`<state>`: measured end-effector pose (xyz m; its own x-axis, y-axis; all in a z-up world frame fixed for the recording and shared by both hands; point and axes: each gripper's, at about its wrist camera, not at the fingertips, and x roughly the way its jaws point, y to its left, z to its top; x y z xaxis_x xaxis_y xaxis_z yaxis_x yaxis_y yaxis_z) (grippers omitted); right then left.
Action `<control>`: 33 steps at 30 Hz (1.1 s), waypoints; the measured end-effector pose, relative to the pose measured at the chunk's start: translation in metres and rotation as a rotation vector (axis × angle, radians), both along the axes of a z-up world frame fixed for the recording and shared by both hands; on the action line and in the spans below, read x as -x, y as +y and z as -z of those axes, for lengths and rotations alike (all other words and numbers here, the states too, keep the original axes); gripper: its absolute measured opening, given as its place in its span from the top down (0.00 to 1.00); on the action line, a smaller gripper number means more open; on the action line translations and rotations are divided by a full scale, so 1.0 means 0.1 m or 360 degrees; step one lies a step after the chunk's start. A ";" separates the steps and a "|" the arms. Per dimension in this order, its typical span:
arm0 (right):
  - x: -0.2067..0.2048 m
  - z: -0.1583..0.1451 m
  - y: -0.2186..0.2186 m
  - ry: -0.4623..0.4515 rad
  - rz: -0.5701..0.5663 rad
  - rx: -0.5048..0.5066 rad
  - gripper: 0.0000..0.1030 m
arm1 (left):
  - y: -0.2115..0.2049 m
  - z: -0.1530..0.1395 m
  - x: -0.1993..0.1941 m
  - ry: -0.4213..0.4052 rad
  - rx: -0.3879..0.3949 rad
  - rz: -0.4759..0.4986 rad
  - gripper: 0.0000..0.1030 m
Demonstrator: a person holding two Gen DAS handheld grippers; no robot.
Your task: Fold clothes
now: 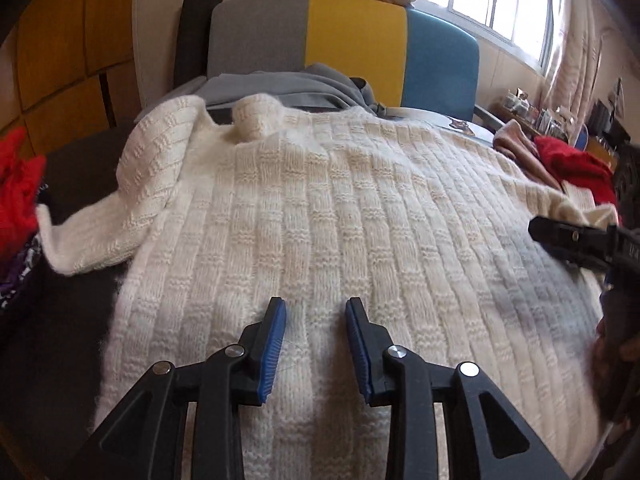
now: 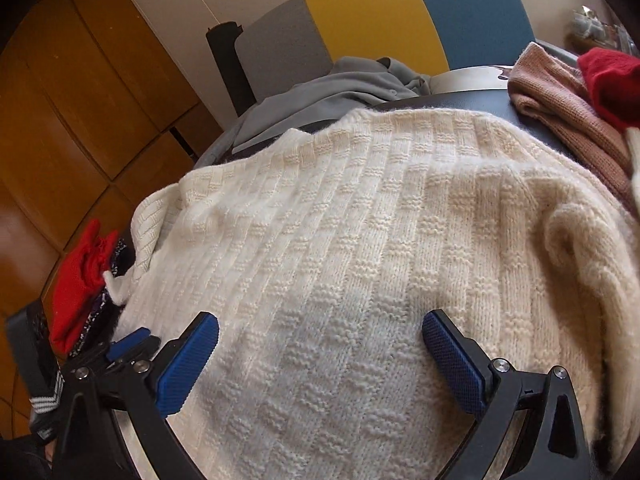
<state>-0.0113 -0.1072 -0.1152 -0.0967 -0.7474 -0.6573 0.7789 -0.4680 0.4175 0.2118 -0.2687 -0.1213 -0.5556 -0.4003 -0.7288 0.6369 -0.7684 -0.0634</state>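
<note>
A cream knit sweater (image 1: 340, 208) lies spread flat over a dark table (image 1: 68, 320), with one sleeve (image 1: 100, 240) bent out to the left and the collar (image 1: 252, 120) at the far end. My left gripper (image 1: 316, 306) hovers over the near hem, partly open, with nothing between its blue pads. In the right wrist view the same sweater (image 2: 360, 240) fills the frame. My right gripper (image 2: 320, 322) stands wide open just above it and holds nothing. One of the right gripper's black fingers (image 1: 568, 236) shows at the right edge of the left wrist view.
A grey garment (image 1: 304, 84) lies behind the sweater, in front of a grey, yellow and blue chair back (image 1: 352, 36). Red clothing (image 1: 16, 188) sits at the left edge. Pink knitwear (image 2: 560, 120) and a red knit (image 2: 612, 80) lie on the right. Wooden cabinets (image 2: 80, 120) stand to the left.
</note>
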 end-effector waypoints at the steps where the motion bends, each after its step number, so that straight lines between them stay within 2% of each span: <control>1: -0.02 0.01 0.02 0.0008 -0.0007 -0.0001 0.00 | 0.01 0.00 0.01 0.0005 0.0001 -0.0009 0.70; 4: -0.05 0.02 0.04 0.0031 -0.0024 0.0001 0.00 | 0.00 -0.02 0.04 0.0007 -0.0017 -0.0024 0.70; 7: 0.04 0.05 0.02 -0.0021 -0.0029 0.0035 0.00 | -0.05 -0.12 0.15 -0.0074 -0.0007 0.0000 0.69; 13: 0.08 0.06 0.05 -0.0071 -0.0029 0.0103 0.00 | -0.08 -0.28 0.33 -0.0008 0.0046 0.0031 0.69; 16: 0.10 0.06 0.09 -0.0108 -0.0022 0.0158 0.00 | -0.09 -0.08 0.31 -0.0066 -0.0031 0.0007 0.69; 17: 0.10 0.07 0.10 -0.0115 -0.0020 0.0169 0.00 | -0.07 -0.03 0.23 -0.0011 -0.0017 0.0001 0.69; 18: 0.10 0.07 0.10 -0.0117 -0.0021 0.0172 0.00 | -0.04 -0.02 0.18 0.0030 0.0005 0.0001 0.69; 23: 0.08 0.01 0.05 -0.0088 -0.0017 0.0090 0.00 | -0.01 -0.01 0.14 0.0030 0.0014 0.0015 0.69; 25: 0.09 -0.13 0.08 -0.0109 -0.0005 0.0062 0.00 | -0.03 -0.02 0.16 0.0030 0.0003 0.0009 0.68; 27: 0.09 -0.48 0.31 -0.0036 0.0039 0.0217 0.01 | -0.03 -0.02 0.18 0.0026 0.0009 0.0006 0.68; 30: 0.14 -1.01 0.79 0.0250 0.0181 0.0348 0.00 | 0.00 -0.02 0.15 0.0023 0.0025 -0.0002 0.68; 32: 0.24 -1.16 1.08 0.0378 0.0384 0.0305 0.00 | 0.01 -0.02 0.13 0.0028 0.0025 -0.0009 0.68; 33: 0.33 -1.16 1.19 0.0370 0.0467 0.0240 0.00 | 0.02 -0.01 0.13 0.0031 0.0024 -0.0013 0.68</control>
<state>-0.0441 0.0123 0.0005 -0.4535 -0.7525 -0.4776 0.7033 -0.6313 0.3269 0.1988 -0.2669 -0.1199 -0.5661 -0.4158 -0.7118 0.6417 -0.7643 -0.0640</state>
